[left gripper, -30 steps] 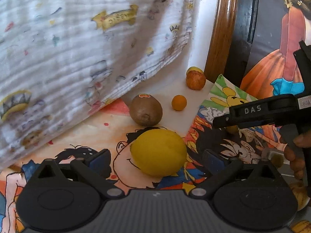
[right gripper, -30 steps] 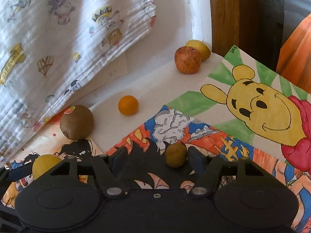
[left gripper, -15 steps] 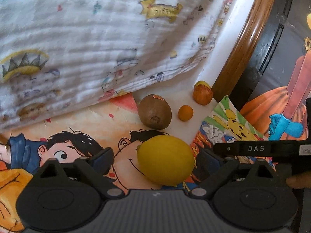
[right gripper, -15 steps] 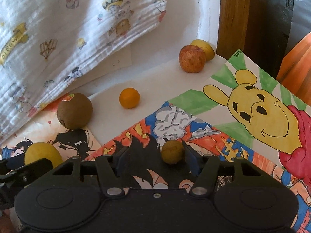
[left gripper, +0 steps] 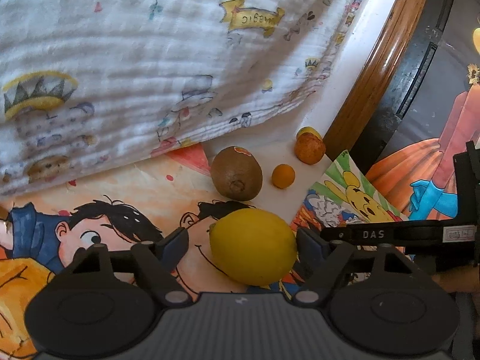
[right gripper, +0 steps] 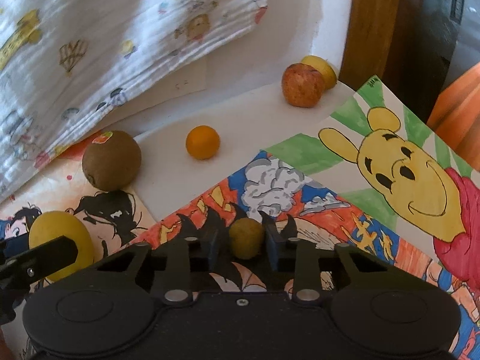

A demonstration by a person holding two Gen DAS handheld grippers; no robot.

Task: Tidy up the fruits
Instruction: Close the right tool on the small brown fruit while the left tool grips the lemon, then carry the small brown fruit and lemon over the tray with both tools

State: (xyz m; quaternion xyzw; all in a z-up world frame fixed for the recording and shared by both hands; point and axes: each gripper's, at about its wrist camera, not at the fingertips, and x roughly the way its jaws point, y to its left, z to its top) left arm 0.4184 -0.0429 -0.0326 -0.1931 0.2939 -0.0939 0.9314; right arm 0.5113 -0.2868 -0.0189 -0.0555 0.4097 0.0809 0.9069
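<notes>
Lemon [left gripper: 253, 246] between closing left jaws, right jaws clamped on small yellow-green fruit [right gripper: 246, 238]

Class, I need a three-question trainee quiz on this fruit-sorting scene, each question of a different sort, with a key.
1. True or false: the right claw is shut on the small yellow-green fruit.
2. Which fruit lies between the fingers of the left claw? A) kiwi B) lemon C) apple
3. Fill in: the small orange fruit rests on the white surface between the kiwi and the ____.

Key: 1 true; 2 B, the jaws closing with a gap on one side; 3 apple.
</notes>
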